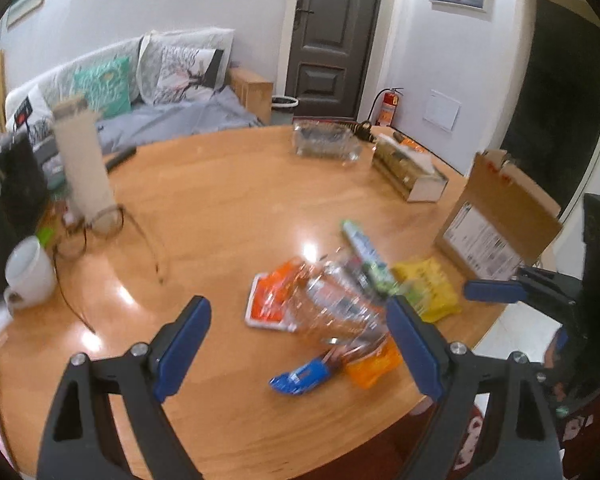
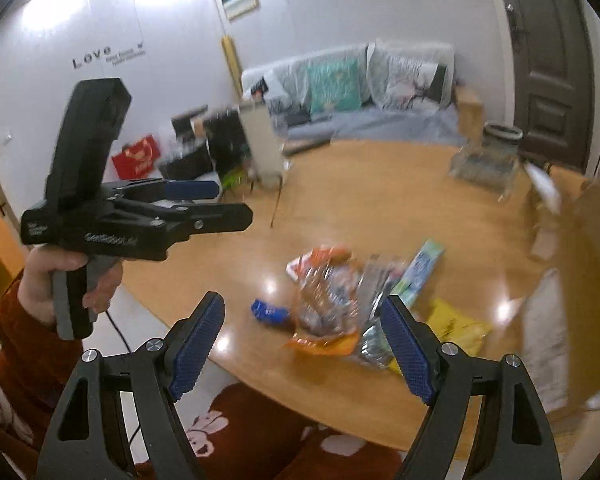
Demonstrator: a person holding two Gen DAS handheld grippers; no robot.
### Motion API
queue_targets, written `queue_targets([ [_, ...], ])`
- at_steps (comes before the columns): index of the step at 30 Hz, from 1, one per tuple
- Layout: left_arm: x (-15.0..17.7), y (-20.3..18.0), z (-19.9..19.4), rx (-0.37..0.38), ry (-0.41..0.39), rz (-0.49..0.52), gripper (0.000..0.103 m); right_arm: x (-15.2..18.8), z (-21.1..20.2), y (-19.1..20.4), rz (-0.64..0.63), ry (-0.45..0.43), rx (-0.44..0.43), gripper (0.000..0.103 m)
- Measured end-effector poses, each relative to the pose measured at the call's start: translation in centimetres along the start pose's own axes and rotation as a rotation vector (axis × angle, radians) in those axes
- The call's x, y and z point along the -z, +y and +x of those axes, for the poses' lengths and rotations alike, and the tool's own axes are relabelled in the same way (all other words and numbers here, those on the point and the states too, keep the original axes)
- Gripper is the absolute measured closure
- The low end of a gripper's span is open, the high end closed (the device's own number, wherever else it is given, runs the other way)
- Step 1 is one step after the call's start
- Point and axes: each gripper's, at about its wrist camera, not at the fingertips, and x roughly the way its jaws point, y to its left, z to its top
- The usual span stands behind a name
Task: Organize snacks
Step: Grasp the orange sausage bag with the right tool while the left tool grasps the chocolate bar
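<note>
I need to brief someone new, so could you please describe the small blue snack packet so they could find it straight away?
On the round wooden table, find the heap of snack packets near the edge closest to the person. The small blue packet lies at the heap's near-left corner, beside an orange packet; it is the only solid blue wrapper.

On the wall, black lettering reads "Love", with smaller lines beside it too blurred to read. The left gripper bears white print, seemingly "GenRobot.AI". The snack labels are unreadable.
</note>
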Motion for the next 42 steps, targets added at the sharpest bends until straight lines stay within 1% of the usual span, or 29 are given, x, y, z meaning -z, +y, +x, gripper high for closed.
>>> queue_targets([
  [3,1.6,1.4,1.5,0.004,0.016,-0.011,0.016,0.5,3.8,0.5,-0.017,0.038,0.006,0.025],
  [7,3.7,2.9,3.0,0.029,0.035,-0.024,0.016,0.9,8.0,0.8,-0.054,0.054,0.101,0.025],
  [9,4.0,3.4,3.3,0.046,0.038,-0.034,0.016,0.8,9.5,0.8,-0.069,0.070,0.109,0.025],
  [11,4.5,3.8,3.7,0.062,0.042,-0.037,0.016,1.0,11.0,0.8,-0.083,0.102,0.094,0.025],
  [14,4.7,4.0,4.2,0.063,0.050,-0.026,0.016,0.6,13.2,0.3,-0.097,0.141,0.123,0.025],
  [16,4.7,3.9,4.3,0.070,0.052,-0.020,0.016,0.5,13.9,-0.2,-0.092,0.155,0.122,0.025],
  [19,4.7,3.9,4.3,0.084,0.048,-0.005,0.016,0.5,14.7,-0.7,-0.093,0.162,0.150,0.026],
  [20,4.7,3.8,4.3,0.088,0.048,0.001,0.016,0.5,14.9,-0.7,-0.094,0.167,0.154,0.028],
  [21,4.7,3.7,4.4,0.093,0.048,0.010,0.016,0.6,15.0,-0.8,-0.091,0.168,0.162,0.039],
  [22,4.6,3.6,4.5,0.096,0.047,0.019,0.016,0.6,15.0,-0.8,-0.091,0.168,0.165,0.043],
  [25,4.4,3.5,4.9,0.095,0.052,0.015,0.016,0.7,14.7,-0.8,-0.094,0.178,0.146,0.045],
  [27,4.3,3.5,5.0,0.096,0.053,-0.001,0.016,0.7,14.3,-0.3,-0.116,0.180,0.136,0.054],
  [29,4.3,3.7,5.0,0.095,0.050,-0.014,0.016,0.7,14.0,0.0,-0.132,0.175,0.147,0.052],
  [30,4.2,3.7,5.0,0.094,0.047,-0.018,0.016,0.7,14.1,-0.1,-0.129,0.183,0.141,0.041],
  [31,4.2,3.8,5.0,0.090,0.046,-0.021,0.016,0.6,14.1,-0.2,-0.124,0.182,0.141,0.026],
  [32,4.1,3.8,5.0,0.085,0.046,-0.022,0.016,0.6,14.1,-0.3,-0.119,0.172,0.141,0.022],
  [35,3.9,3.8,5.3,0.076,0.050,-0.031,0.016,0.3,14.2,-0.9,-0.092,0.168,0.132,0.022],
  [38,3.9,3.6,5.6,0.083,0.057,-0.032,0.016,0.3,14.8,-1.9,-0.046,0.187,0.092,0.022],
  [42,4.0,3.4,5.9,0.081,0.065,-0.026,0.016,0.3,14.8,-1.5,-0.076,0.181,0.058,0.022],
])
